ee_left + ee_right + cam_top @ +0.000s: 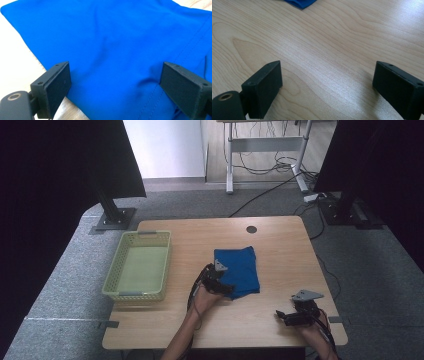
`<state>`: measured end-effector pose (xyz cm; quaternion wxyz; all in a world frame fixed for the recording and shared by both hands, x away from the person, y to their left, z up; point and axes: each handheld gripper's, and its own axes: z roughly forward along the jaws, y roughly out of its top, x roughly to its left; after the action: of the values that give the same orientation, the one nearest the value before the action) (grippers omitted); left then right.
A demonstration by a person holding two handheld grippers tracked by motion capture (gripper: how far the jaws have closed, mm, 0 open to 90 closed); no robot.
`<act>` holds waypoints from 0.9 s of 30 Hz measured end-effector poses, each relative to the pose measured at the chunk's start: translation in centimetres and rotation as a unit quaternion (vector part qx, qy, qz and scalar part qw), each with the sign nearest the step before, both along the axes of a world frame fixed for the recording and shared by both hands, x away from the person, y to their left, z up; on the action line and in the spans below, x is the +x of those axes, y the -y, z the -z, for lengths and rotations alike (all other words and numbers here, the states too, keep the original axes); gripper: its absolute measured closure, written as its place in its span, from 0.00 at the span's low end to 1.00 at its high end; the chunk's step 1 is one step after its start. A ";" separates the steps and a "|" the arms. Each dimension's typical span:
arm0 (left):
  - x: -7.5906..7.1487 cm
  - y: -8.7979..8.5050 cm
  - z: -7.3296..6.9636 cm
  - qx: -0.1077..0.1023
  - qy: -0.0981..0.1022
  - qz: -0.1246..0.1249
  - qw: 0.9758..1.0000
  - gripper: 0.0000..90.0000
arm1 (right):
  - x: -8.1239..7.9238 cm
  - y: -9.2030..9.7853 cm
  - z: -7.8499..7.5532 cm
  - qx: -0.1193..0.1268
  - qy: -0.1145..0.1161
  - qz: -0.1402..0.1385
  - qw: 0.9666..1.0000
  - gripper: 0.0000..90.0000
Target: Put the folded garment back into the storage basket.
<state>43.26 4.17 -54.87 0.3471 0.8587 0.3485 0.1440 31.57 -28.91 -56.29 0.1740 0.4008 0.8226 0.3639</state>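
A: High view — where's the blue cloth?

B: Centre of the table, folded, long axis running up-frame. The left gripper sits at its lower-left corner; the right gripper is well apart, lower right.

A: Left gripper view?

B: Jaws spread wide, cloth between and beyond them, not pinched.

A: Right gripper view?

B: Jaws apart over bare wood; cloth corner at the top edge. The left is nearer.

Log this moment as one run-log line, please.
left gripper: open, over blue cloth | right gripper: open, over bare table | basket: empty
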 end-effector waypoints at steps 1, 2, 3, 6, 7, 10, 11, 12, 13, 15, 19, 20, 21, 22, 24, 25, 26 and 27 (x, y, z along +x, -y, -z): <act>-0.1 -0.1 0.0 0.000 0.000 0.000 1.000 0.11 | 0.0 0.0 0.0 0.000 0.000 0.000 1.000 0.10; -0.2 -0.2 0.0 0.002 0.000 0.000 1.000 0.11 | 0.0 0.0 0.0 0.000 0.000 0.000 1.000 0.10; -0.3 -0.2 0.0 0.002 0.000 -0.002 1.000 0.11 | 0.0 0.0 0.0 0.000 0.000 0.000 1.000 0.10; -1.0 -0.6 0.0 0.001 0.000 -0.007 1.000 0.11 | 0.0 0.0 0.0 0.000 0.000 0.000 1.000 0.09; -1.2 -0.7 0.0 0.001 -0.001 -0.009 1.000 0.11 | 0.0 0.0 0.0 0.000 0.000 0.000 1.000 0.10; -1.6 -0.9 -0.3 0.012 -0.003 -0.010 1.000 0.11 | 0.0 0.0 0.0 0.000 0.000 0.000 1.000 0.10; -1.5 -0.8 -0.4 0.014 0.002 -0.011 1.000 0.11 | 0.0 0.0 0.0 0.000 0.000 0.000 1.000 0.10; -1.5 -0.7 -0.5 0.008 0.008 -0.014 1.000 0.11 | 0.0 0.0 0.0 0.000 0.000 0.000 1.000 0.10; -1.3 -0.5 -0.6 -0.002 0.009 -0.014 1.000 0.11 | 0.0 0.0 0.0 0.000 0.000 0.000 1.000 0.10; -1.0 -0.2 -0.6 -0.007 0.008 -0.011 1.000 0.11 | 0.0 0.0 0.0 0.000 0.000 0.000 1.000 0.10; -0.7 0.5 0.2 0.002 0.008 -0.011 1.000 0.09 | 0.0 0.0 0.0 0.000 0.000 0.000 1.000 0.10; -0.8 0.4 0.2 0.001 0.009 -0.013 1.000 0.09 | 0.0 0.0 0.0 0.000 0.000 0.000 1.000 0.10; -0.9 0.3 0.2 0.003 0.009 -0.015 1.000 0.09 | 0.0 0.0 0.0 0.000 0.000 0.000 1.000 0.10; -1.1 0.2 0.2 0.004 0.008 -0.017 1.000 0.09 | 0.0 0.0 0.0 0.000 0.000 0.000 1.000 0.10; -1.6 -0.1 0.2 0.006 0.007 -0.021 1.000 0.09 | 0.0 0.0 0.0 0.000 0.000 0.000 1.000 0.10; -1.8 -0.2 0.2 0.008 0.005 -0.023 1.000 0.09 | 0.0 0.0 0.0 0.000 0.000 0.000 1.000 0.10; -2.1 -0.4 0.2 0.008 0.005 -0.026 1.000 0.09 | 0.0 0.0 0.0 0.000 0.000 0.000 1.000 0.10; -2.4 -0.5 0.2 0.007 0.004 -0.027 1.000 0.09 | 0.0 0.0 0.0 0.000 0.000 0.000 1.000 0.10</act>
<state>40.87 4.70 -55.03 0.3385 0.8507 0.3693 0.1595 31.55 -28.91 -56.29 0.1740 0.4004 0.8227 0.3641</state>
